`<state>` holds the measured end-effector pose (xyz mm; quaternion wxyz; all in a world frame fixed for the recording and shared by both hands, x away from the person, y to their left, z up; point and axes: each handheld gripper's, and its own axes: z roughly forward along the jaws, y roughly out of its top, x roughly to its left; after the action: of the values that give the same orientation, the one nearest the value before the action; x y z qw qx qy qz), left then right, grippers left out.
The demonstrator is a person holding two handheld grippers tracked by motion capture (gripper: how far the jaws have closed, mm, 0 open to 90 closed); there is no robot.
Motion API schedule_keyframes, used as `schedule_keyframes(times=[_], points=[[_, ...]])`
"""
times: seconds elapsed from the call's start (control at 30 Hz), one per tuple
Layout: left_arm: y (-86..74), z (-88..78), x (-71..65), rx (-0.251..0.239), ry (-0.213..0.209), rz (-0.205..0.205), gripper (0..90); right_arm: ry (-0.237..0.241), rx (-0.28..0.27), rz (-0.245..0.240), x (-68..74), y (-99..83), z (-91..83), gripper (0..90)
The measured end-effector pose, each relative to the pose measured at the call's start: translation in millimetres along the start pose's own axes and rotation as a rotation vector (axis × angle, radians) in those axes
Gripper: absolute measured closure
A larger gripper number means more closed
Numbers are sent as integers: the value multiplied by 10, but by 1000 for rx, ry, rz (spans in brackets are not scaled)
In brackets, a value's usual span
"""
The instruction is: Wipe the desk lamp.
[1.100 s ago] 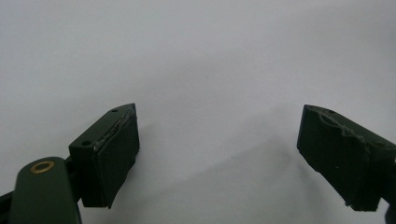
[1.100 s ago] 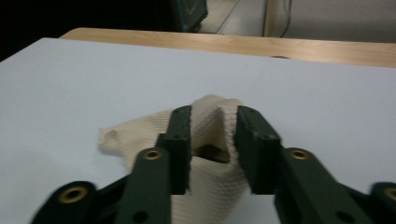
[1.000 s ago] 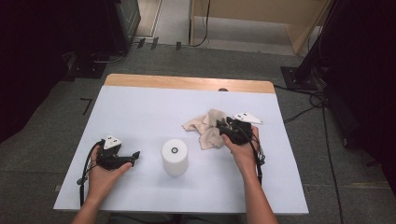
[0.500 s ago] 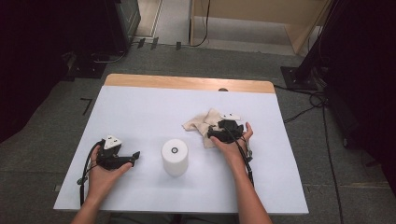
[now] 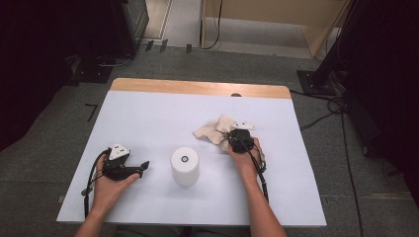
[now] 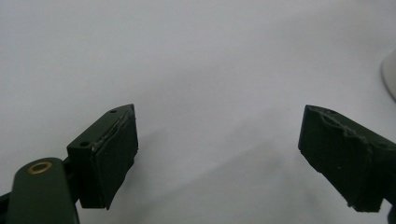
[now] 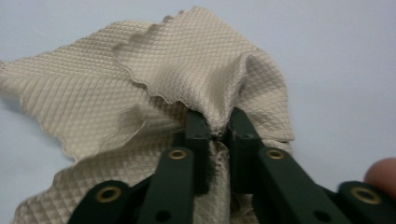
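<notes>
one beige waffle-weave cloth [image 7: 140,88], crumpled near the tabletop's [image 5: 148,118] right edge, pinched by the right gripper [image 7: 215,130], whose jaws just closed; left gripper [image 6: 219,154] gapes empty; one white roll [image 5: 185,166].

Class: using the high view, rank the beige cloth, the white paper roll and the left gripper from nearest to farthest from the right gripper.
1. Beige cloth: pinched in the right gripper, at its tip.
2. White paper roll: standing mid-table, to its left and nearer the person.
3. Left gripper: beyond the roll, at the table's left.

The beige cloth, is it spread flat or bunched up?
Bunched up: the beige cloth lies in crumpled folds, one fold pinched by the right hand-held gripper.
</notes>
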<state>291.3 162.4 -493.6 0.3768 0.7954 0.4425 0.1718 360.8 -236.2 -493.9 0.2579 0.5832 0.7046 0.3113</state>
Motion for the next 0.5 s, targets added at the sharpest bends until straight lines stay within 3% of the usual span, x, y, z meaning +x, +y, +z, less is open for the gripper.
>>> schedule_keyframes(times=[0.07, 0.33, 0.5], points=[[4, -14, -14, -11, -17, 11, 109, 24, -6, 15, -33, -5, -19, 852], [75, -103, -120, -92, -168, 26, 78, 74, -46, 48, -133, -130, -248, 856], [174, -186, -294, -119, -248, 101, 36, 65, -73, 70, -165, -226, -381, 857]])
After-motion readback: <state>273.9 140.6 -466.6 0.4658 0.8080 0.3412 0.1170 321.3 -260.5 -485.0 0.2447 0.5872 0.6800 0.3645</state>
